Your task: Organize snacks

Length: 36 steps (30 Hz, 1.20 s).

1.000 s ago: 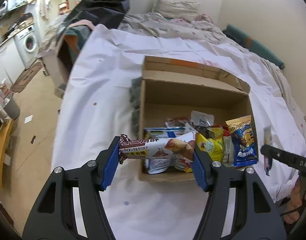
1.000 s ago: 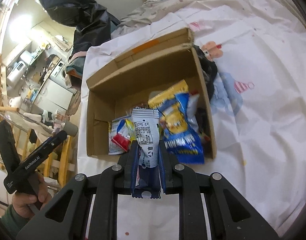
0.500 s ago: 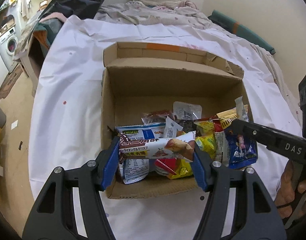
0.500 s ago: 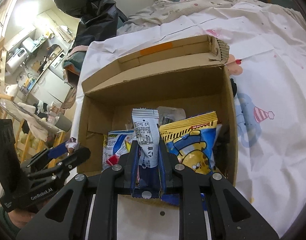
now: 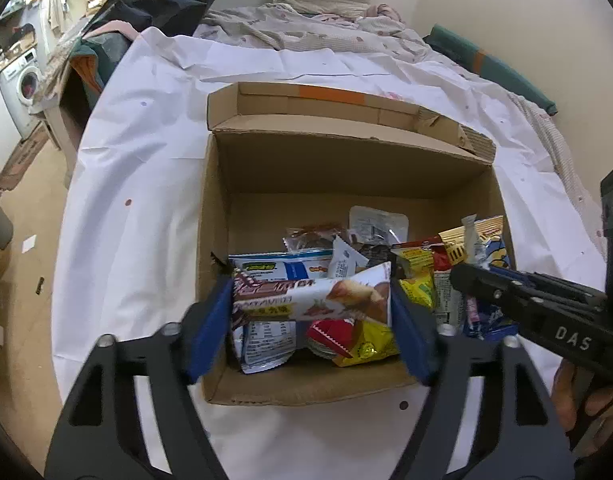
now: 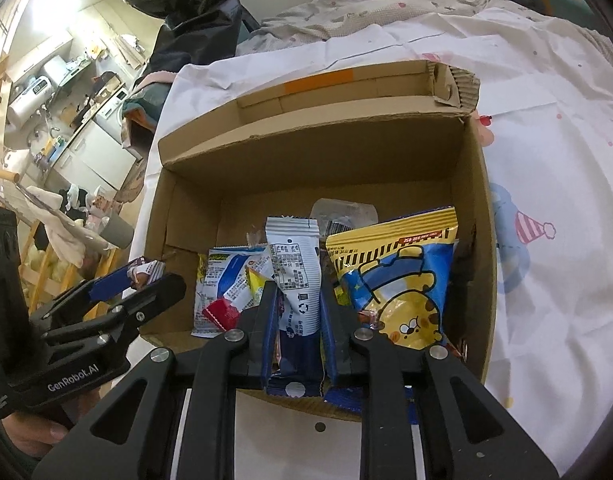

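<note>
An open cardboard box (image 5: 346,168) on a white sheet holds several snack packets. My left gripper (image 5: 310,308) hovers over the box's near left corner. Its jaws are opening, and the blue pads stand just clear of both ends of a white-and-brown snack bar (image 5: 306,296) lying crosswise between them. My right gripper (image 6: 298,292) is over the near edge of the box (image 6: 306,152). It pinches an upright white-and-blue packet (image 6: 296,256); its jaws are starting to ease, pads still touching. A yellow-and-blue bear bag (image 6: 398,272) stands beside it.
The box's back flap (image 5: 326,100) is folded outward. The sheet covers a bed (image 5: 326,28) with a rumpled quilt and a pillow at the far end. A black bag (image 6: 194,8) is heaped beyond the bed's left corner. The floor drops away at left.
Both grippers came in over the box and closer to it. The left jaws have spread, so the pads no longer press the bar's ends. The right still grips its packet.
</note>
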Motion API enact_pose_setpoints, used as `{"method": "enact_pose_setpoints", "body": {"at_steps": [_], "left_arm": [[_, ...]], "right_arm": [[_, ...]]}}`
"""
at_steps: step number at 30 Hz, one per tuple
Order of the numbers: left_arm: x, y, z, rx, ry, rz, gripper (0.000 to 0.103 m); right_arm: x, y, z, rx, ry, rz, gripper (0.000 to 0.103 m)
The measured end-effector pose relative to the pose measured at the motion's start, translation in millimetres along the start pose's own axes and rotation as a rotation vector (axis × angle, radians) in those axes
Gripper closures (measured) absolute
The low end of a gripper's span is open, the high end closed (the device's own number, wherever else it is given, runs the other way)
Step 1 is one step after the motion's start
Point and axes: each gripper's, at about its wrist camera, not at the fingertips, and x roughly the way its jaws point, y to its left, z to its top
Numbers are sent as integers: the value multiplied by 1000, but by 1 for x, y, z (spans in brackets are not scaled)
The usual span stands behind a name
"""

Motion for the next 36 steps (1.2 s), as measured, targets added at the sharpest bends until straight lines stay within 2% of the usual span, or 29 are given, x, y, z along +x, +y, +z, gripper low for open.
{"method": "enact_pose_setpoints", "body": {"at_steps": [3, 7, 8, 10, 11, 12, 16, 21, 24, 26, 27, 36], "left_arm": [[-4, -2, -1, -1, -14, 7, 12], [-9, 0, -4, -5, -23, -1, 12], [-11, 1, -4, -7, -27, -5, 12], [-15, 2, -4, -8, -40, -8, 12], [-18, 3, -4, -7, -52, -9, 12], [-22, 3, -4, -4, -67, 1, 12], [-35, 7, -4, -11, -108, 22, 12], [-57, 14, -5, -34, -171, 35, 12], [-72, 15, -6, -24, -205, 50, 10], [-82, 15, -7, -23, -220, 59, 1], [-87, 16, -9, -25, -230, 57, 0], [-131, 15, -40, -30, -271, 55, 0]], "right_arm": [[-4, -1, 1, 8, -17, 0, 80], [-13, 0, 3, 12, -47, 9, 79], [-15, 0, 4, 13, -55, 8, 75], [-19, -2, 4, 27, -71, 13, 55], [-24, -2, 3, 41, -92, 16, 31], [-29, -2, 3, 47, -118, 14, 19], [-39, 0, 5, 40, -145, 27, 17], [-56, 1, 0, 48, -167, -6, 4], [-70, 3, -5, 50, -196, -14, 1], [-83, 6, -9, 43, -215, -26, 0], [-87, 8, -11, 37, -221, -28, 0], [-122, 31, -46, -52, -276, -124, 0]]}}
